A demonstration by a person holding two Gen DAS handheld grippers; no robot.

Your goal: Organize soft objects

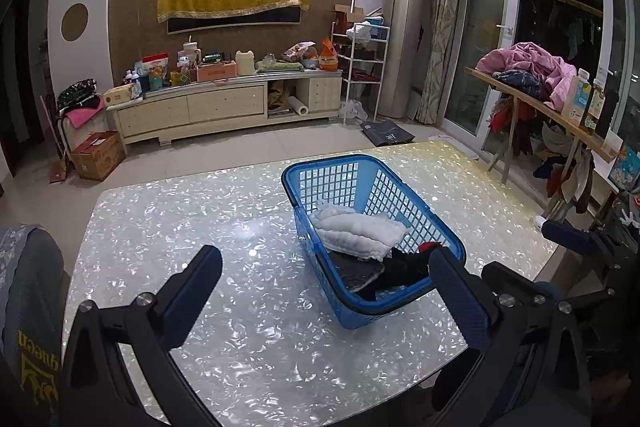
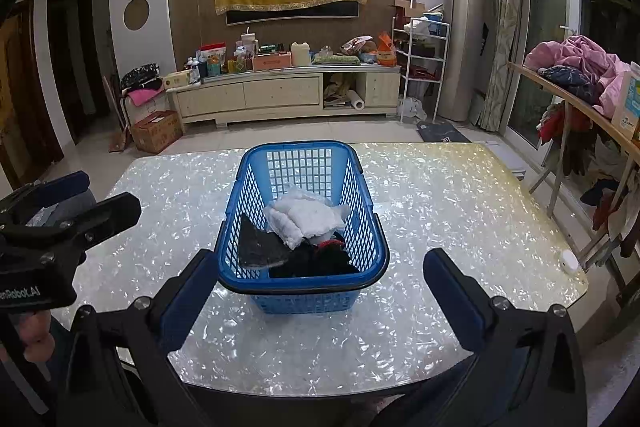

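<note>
Right claw (image 2: 320,283) open, basket (image 2: 304,279) front rim hides dark cloth (image 2: 316,261)

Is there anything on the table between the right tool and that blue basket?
Nothing: in the right wrist view only bare shiny table shows between the open right tool and the blue basket, whose near rim sits between its fingers.

Both grippers are held low at the bottom of their own views, jaws spread wide and holding nothing. The left gripper (image 1: 326,291) shows its blue-padded fingers (image 1: 192,301) at lower left and lower right — the right gripper (image 2: 320,301) likewise. The left gripper also appears at the left edge of the right wrist view (image 2: 60,231), level with its neighbour.
</note>
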